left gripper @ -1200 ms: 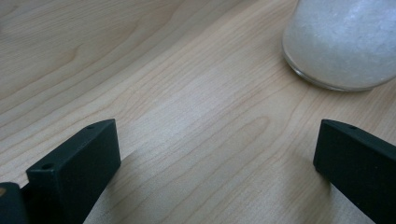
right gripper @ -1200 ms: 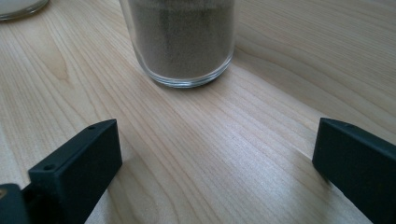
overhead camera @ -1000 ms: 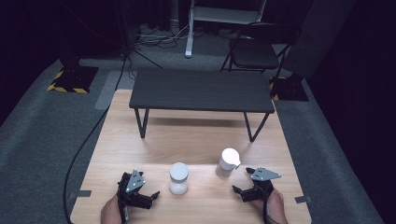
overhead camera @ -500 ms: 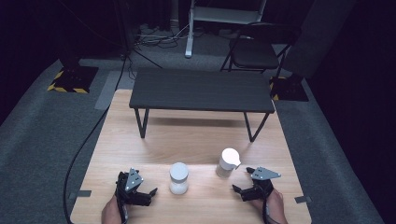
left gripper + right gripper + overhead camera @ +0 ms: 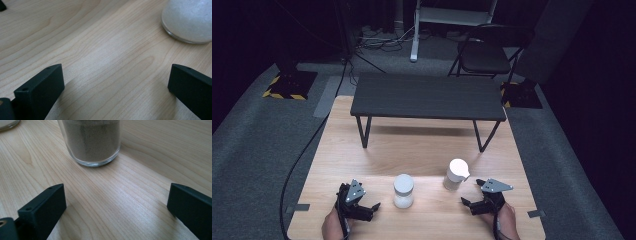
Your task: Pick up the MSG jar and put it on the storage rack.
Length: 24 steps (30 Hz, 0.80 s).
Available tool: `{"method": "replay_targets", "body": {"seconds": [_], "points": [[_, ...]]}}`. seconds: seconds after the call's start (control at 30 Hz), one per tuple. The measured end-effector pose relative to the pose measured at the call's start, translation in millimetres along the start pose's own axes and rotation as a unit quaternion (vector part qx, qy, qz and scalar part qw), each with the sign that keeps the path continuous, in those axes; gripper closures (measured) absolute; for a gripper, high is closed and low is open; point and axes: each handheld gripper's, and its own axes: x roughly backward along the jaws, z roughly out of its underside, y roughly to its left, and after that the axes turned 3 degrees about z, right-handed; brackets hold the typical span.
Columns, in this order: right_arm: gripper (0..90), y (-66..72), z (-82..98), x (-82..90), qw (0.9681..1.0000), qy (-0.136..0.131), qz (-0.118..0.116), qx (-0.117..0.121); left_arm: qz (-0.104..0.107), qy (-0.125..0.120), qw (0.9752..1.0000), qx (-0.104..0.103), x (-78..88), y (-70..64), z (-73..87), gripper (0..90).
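Left hand-held gripper (image 5: 371, 206): matte black body, grey three-cornered plate on top, black cable trailing from it. Jaws: black rectangular blocks, each with a small round hole near the upper edge.

Right hand-held gripper (image 5: 468, 203): same black build, grey three-cornered plate, matching blocky jaws with small holes.

Hands bare; no sleeves visible.

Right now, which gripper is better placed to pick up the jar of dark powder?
Right. The right gripper sits open just in front of the dark jar, which stands centred ahead of its jaws. The left gripper is beside the white jar, farther off.
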Motion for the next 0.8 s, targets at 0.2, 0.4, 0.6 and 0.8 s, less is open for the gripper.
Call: {"method": "replay_targets", "body": {"seconds": [0.2,0.4,0.6,0.8], "points": [[1.9,0.4,0.3,0.3,1.0000,0.000,0.001,0.000,-0.002,-0.003,1.0000,-0.003,0.5,-2.7,2.0,0.2],[1.9,0.5,0.3,0.4,1.0000,0.000,0.001,0.000,-0.006,-0.007,0.9998,-0.015,1.0,-5.2,3.4,0.2],[1.9,0.6,0.4,0.4,1.0000,0.000,0.001,0.000,0.003,0.003,1.0000,-0.002,0.2,0.7,-1.3,0.2],[1.9,0.5,0.3,0.6,1.0000,0.000,0.000,0.001,-0.012,0.015,0.9997,0.011,2.1,-1.2,-6.4,0.2]]}}
